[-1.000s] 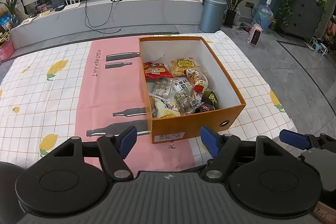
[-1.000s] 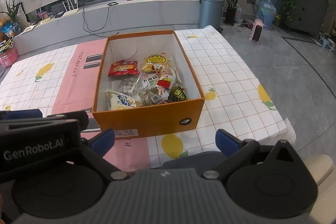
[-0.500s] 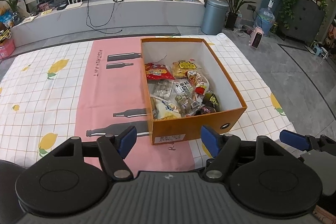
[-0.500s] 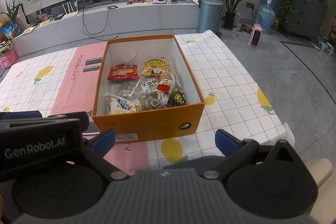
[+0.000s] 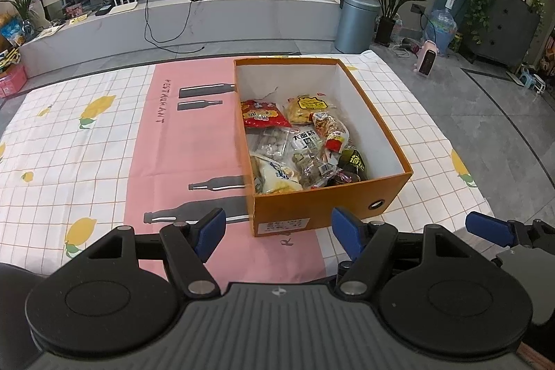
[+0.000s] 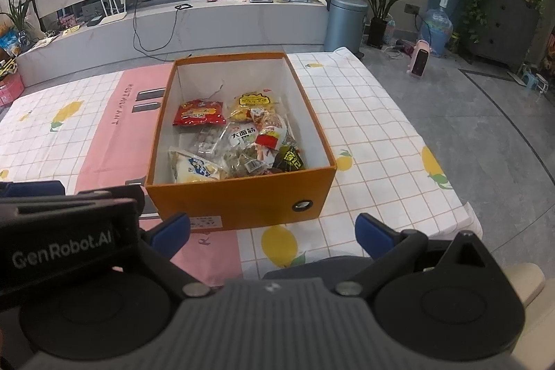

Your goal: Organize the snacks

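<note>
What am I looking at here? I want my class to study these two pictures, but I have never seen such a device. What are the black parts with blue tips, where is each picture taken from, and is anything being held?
No robot arm is here: a person holds a hand tool with two fingers in each hand. Each tool carries a wide-angle camera that looks forward along its fingers, so each picture shows its own tool at the bottom edge.

One picture comes from the left gripper, the other from the right gripper. The blue tips are the finger pads. Both grippers stand open with nothing between the pads, so nothing is held.

Ahead lies a table under a checked tablecloth with lemons and a pink stripe. On it stands an open orange box with snack packets inside, among them a red packet. The grippers are short of the box and touch nothing.
</note>
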`<state>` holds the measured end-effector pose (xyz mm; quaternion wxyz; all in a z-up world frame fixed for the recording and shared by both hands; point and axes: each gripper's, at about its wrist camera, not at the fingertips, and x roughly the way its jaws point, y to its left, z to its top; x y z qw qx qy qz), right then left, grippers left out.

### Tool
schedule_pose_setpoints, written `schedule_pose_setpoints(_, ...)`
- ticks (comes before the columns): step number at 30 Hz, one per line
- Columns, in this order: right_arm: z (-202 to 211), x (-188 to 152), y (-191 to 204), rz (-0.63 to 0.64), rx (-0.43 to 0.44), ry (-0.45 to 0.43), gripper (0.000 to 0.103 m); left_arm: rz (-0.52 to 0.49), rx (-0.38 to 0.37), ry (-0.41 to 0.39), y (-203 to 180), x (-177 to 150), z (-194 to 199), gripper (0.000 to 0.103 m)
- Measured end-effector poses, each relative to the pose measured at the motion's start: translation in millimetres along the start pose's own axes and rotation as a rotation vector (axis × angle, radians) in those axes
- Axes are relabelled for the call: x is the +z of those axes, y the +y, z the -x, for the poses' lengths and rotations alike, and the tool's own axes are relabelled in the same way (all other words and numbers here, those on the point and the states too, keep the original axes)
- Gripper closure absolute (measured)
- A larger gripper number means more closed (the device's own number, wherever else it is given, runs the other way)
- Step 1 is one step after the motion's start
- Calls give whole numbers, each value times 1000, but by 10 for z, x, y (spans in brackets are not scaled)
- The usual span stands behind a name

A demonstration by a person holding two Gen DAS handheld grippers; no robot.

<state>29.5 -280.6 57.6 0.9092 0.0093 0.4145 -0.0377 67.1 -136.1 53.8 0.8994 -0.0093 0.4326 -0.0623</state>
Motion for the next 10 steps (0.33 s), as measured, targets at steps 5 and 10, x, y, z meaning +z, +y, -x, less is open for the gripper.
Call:
schedule_pose_setpoints(5,-10,-1,25,10,-6,-2,4,-2,1,5,2,3,-3,21)
schedule_pose_setpoints(10,-19,1,47,12,-6,-4,4,2,3,0,11,0,3,21)
